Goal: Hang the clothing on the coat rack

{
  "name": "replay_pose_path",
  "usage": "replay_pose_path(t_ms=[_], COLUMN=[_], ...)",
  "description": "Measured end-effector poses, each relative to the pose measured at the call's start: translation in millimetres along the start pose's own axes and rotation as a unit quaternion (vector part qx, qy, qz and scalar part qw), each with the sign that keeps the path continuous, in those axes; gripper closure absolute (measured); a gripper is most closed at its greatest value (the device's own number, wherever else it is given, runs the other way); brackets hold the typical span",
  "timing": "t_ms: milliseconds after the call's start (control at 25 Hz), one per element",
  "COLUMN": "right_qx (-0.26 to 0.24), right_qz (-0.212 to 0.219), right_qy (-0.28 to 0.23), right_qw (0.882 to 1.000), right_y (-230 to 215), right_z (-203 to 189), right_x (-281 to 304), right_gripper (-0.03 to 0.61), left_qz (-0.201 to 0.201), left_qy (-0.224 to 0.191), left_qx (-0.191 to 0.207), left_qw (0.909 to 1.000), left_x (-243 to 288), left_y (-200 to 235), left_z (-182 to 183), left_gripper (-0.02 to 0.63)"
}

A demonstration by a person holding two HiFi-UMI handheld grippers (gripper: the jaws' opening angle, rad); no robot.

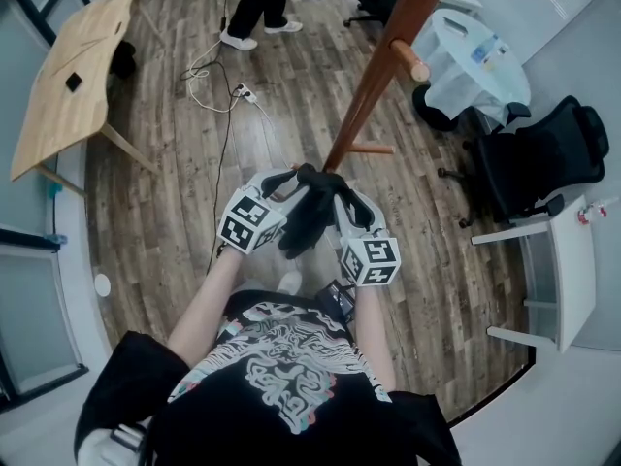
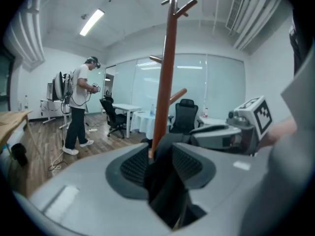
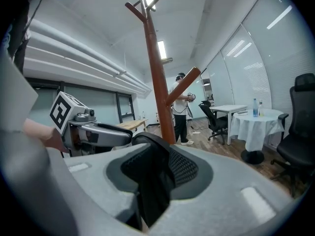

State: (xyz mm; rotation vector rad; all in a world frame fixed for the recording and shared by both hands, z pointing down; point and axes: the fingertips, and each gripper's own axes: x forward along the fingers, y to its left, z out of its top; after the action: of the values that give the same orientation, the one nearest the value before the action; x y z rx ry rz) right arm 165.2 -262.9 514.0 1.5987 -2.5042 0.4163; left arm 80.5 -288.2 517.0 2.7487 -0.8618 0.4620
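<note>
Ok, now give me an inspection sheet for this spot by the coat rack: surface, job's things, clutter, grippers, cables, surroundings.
Surface: wood-plank floor; no work table in use.
Job's things: dark garment held in front of the wooden coat rack, not yet on a peg.
Clutter: nothing seen.
Grippers: left gripper and right gripper are both shut on the garment, side by side.
Cables: cables and a power strip lie on the floor left of the rack.
Surroundings: wooden table, another person, cloth-covered round table, black office chair, white desk.
</note>
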Motion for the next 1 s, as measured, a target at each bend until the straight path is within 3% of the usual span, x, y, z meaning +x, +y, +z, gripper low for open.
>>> replay_pose_path(t_ms=[120, 240, 360, 520, 720, 760, 840, 1000], right_qx=[-0.002, -0.002, -0.007, -0.022, -0.027, -0.029, -0.037, -0.044], right_qz=[-0.001, -0.004, -0.01, -0.022, -0.033, -0.036, -0.042, -0.048], right_qy=[0.001, 0.001, -0.004, -0.018, -0.034, -0.038, -0.047, -0.052], right_qw=[1.0, 1.0, 1.0, 0.999, 0.998, 0.998, 0.997, 0.996], right_y=[2.5, 3.9, 5.4, 9.0, 5.2, 4.8, 3.7, 3.3], right_z=[-1.2, -0.7, 2.3, 9.1, 17.9, 19.5, 22.9, 27.4], right_x=[-0.6, -3.1, -5.3, -8.1, -16.7, -17.9, -20.3, -22.4], right_gripper=[0.471, 0.472, 0.472, 0.472, 0.476, 0.486, 0.578, 0.578], left_qz=[0.01, 0.024, 0.016, -0.005, -0.002, -0.001, 0.0, 0.003], left_qy=[-0.003, -0.009, -0.014, -0.017, -0.022, -0.023, -0.025, -0.035], left_qx=[0.009, 0.026, 0.021, -0.019, 0.001, 0.004, 0.011, 0.031], left_qw=[0.9999, 0.9993, 0.9996, 0.9997, 0.9998, 0.9997, 0.9996, 0.9989], left_x=[-4.1, -10.2, -13.8, -19.0, -19.2, -19.3, -19.1, -20.9], left_y=[1.2, -0.8, -3.8, -3.4, -9.3, -9.3, -9.1, -9.3], left_z=[2.2, 3.9, 4.6, 3.6, 9.2, 10.6, 13.4, 20.6], left_gripper=[0.478, 0.624, 0.624, 0.624, 0.624, 0.624, 0.624, 0.624])
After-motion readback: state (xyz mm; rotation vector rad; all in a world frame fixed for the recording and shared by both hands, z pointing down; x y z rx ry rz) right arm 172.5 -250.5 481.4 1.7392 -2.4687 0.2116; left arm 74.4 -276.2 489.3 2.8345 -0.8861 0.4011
